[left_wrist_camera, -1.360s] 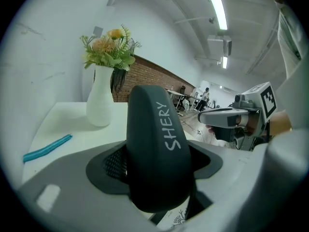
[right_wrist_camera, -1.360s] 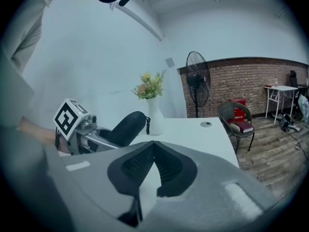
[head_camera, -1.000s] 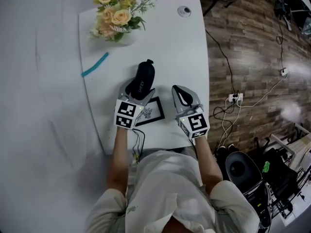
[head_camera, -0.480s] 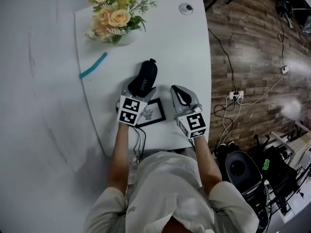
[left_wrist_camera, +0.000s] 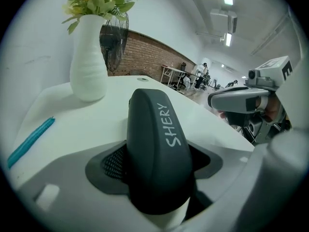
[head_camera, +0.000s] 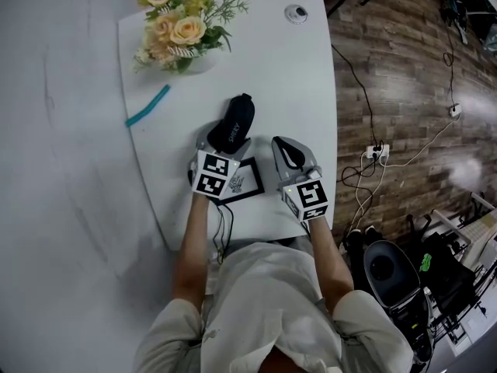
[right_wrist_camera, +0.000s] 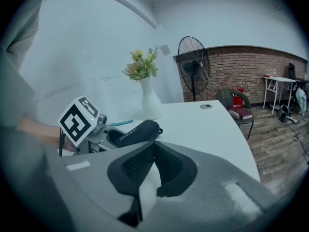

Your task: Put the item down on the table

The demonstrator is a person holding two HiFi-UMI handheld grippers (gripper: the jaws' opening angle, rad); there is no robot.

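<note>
While the left gripper (head_camera: 225,141) is clamped wide on the dark case (left_wrist_camera: 155,144) (lettered SHERY) just over the table (head_camera: 303,76), set-down looks not yet finished. Next: lower until it rests, then release. Right gripper (head_camera: 286,150) sits beside it, jaws together, empty; both forearms point forward.
</note>
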